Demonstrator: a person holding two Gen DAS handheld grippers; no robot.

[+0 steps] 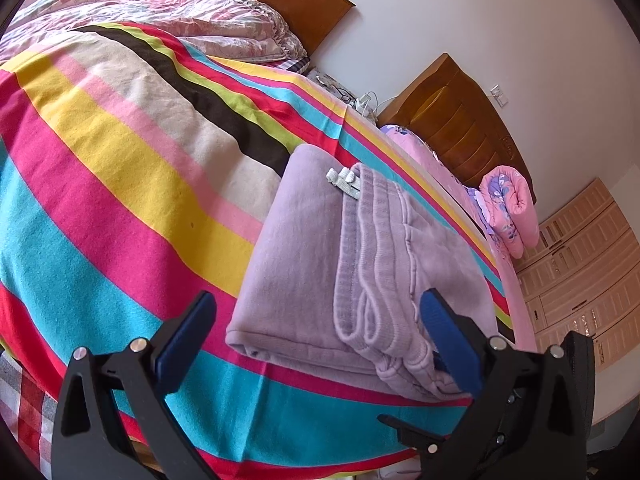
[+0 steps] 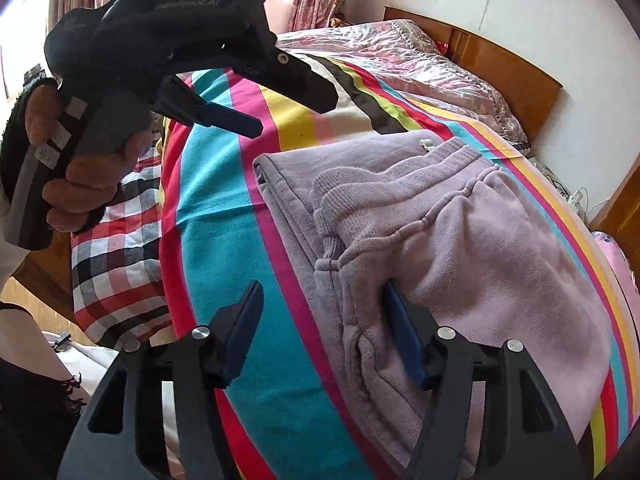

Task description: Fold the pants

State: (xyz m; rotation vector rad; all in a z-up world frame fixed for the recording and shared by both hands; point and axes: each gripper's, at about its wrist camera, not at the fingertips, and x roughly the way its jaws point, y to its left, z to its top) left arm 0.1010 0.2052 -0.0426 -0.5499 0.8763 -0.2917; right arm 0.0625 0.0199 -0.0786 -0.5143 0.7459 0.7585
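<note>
Lilac sweatpants lie folded into a thick bundle on the striped bedspread, with the ribbed waistband and a grey drawstring end on top. My left gripper is open, its jaws wide apart just in front of the bundle's near edge, the right finger touching the fabric. In the right wrist view the pants fill the right side. My right gripper is open, its right finger pushed into a fold of the pants. The left gripper shows there, hand-held above the bed.
A quilted pink duvet lies at the bed's head by the wooden headboard. A second headboard and a rolled pink blanket are at right. A plaid sheet hangs at the bed's edge.
</note>
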